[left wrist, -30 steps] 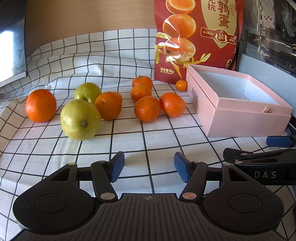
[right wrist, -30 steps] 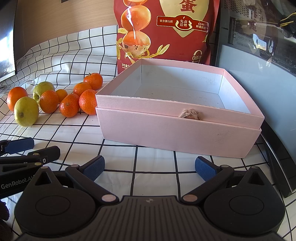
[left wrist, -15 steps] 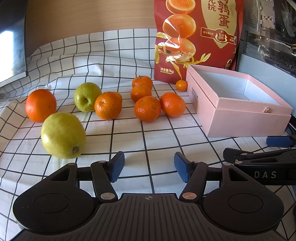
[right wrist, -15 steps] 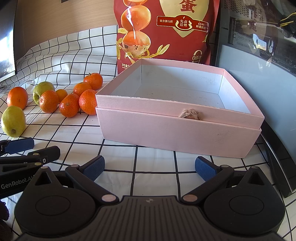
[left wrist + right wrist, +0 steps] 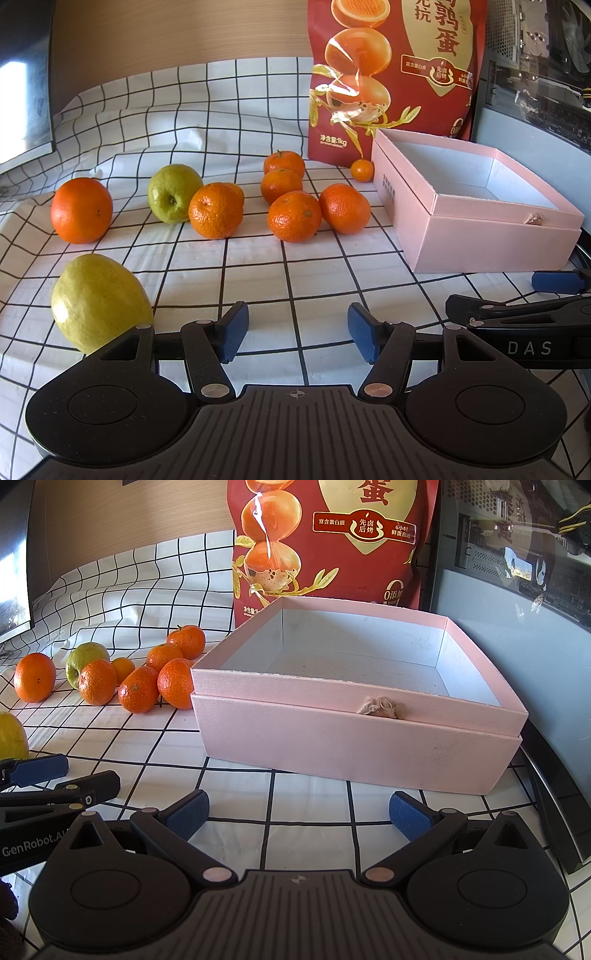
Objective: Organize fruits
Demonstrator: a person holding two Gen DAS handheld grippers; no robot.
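Observation:
Several oranges and tangerines (image 5: 293,216) lie on the checked cloth with a green apple (image 5: 173,192) among them. A larger yellow-green fruit (image 5: 98,301) rests just left of my left gripper (image 5: 297,334), whose jaws stand open with nothing between them. An empty pink box (image 5: 351,686) sits right in front of my right gripper (image 5: 299,814), which is open too and holds nothing. A tiny orange (image 5: 362,170) lies against the box's far left corner. In the right wrist view the fruit cluster (image 5: 138,694) sits left of the box.
A tall red snack bag (image 5: 391,74) stands behind the box. A dark computer case (image 5: 517,572) rises along the right side. A monitor edge (image 5: 22,81) borders the far left. The checked cloth (image 5: 258,277) is bare between the fruit and the grippers.
The large yellow-green fruit has rolled from beside the green apple toward me and to the left, ending next to my left gripper. Both grippers stayed still.

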